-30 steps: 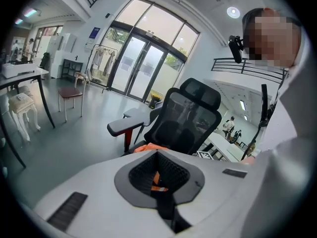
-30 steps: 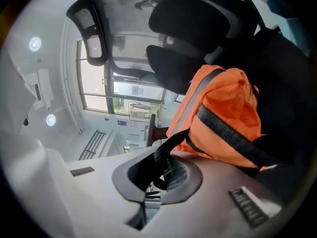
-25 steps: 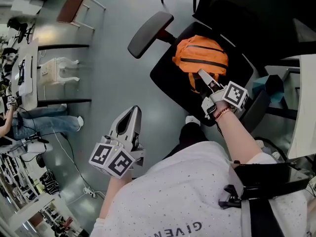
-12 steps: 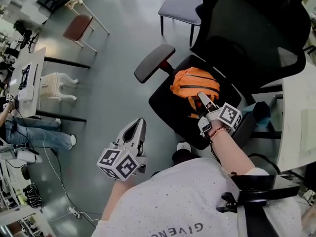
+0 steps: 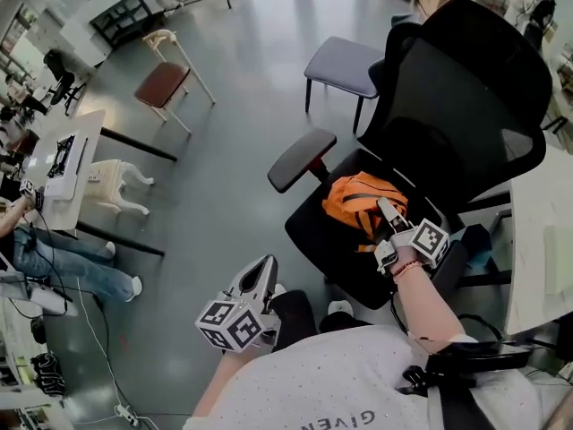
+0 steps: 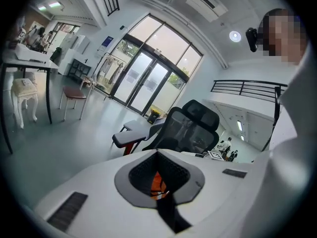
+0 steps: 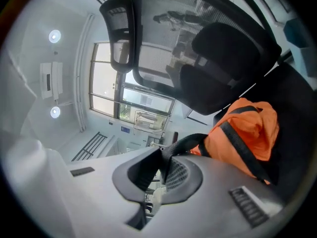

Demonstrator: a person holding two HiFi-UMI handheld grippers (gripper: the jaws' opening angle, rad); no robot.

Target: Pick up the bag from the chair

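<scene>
Okay, your right gripper (image 5: 387,210) hides part of the orange bag (image 5: 352,199), so I can't tell if it's off the chair (image 5: 322,240) seat. Versus a second ago it stays at the bag. Its jaws clamp the bag's black strap (image 7: 192,141); your left gripper (image 5: 266,267) hangs closed, empty, well apart.

White speckled T-shirt (image 5: 340,385), black chest strap (image 5: 470,362)

My head view looks steeply down from above the black mesh-backed office chair (image 5: 466,88). My left gripper view faces that chair from well off, low across the floor. My right gripper view sits close against the orange fabric bag with black straps (image 7: 247,128). All three views share the chair.
</scene>
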